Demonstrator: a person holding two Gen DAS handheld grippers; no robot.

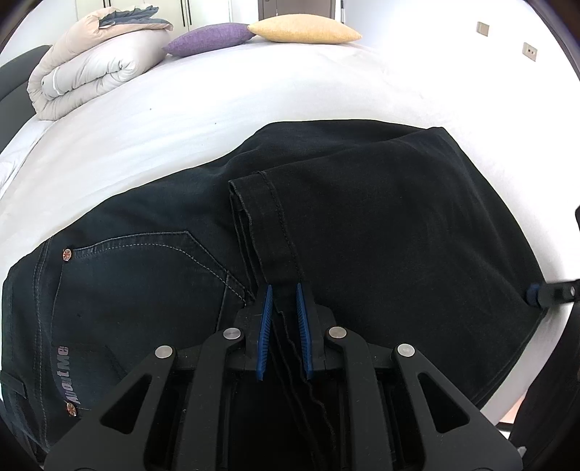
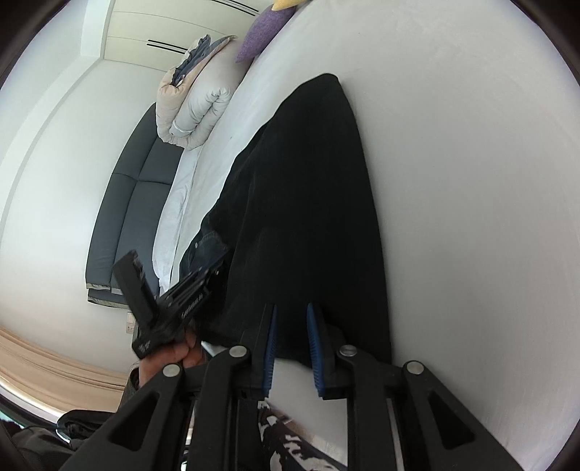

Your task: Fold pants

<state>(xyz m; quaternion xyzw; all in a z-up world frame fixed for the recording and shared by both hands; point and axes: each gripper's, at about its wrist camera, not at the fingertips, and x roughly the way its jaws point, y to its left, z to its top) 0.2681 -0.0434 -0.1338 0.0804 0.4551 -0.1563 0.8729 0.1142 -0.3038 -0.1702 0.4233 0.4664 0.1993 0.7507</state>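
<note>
Black jeans (image 1: 362,217) lie folded on the white bed, leg ends doubled back over the seat; a back pocket (image 1: 145,282) with copper rivets shows at left. My left gripper (image 1: 284,290) has its blue pads a little apart around the leg hem (image 1: 268,224). In the right wrist view the jeans (image 2: 308,199) run away from me. My right gripper (image 2: 291,311) straddles their near folded edge, pads slightly apart. The right gripper's tip shows in the left view (image 1: 551,293) at the fold's right edge. The left gripper's body (image 2: 174,300) shows in the right view.
White bed sheet (image 1: 253,90) all around the jeans. A rolled beige duvet (image 1: 90,69), a purple pillow (image 1: 210,38) and a yellow pillow (image 1: 304,29) lie at the bed's far side. A dark padded headboard (image 2: 130,203) stands at left; the bed's near edge (image 2: 290,398) is beneath my right gripper.
</note>
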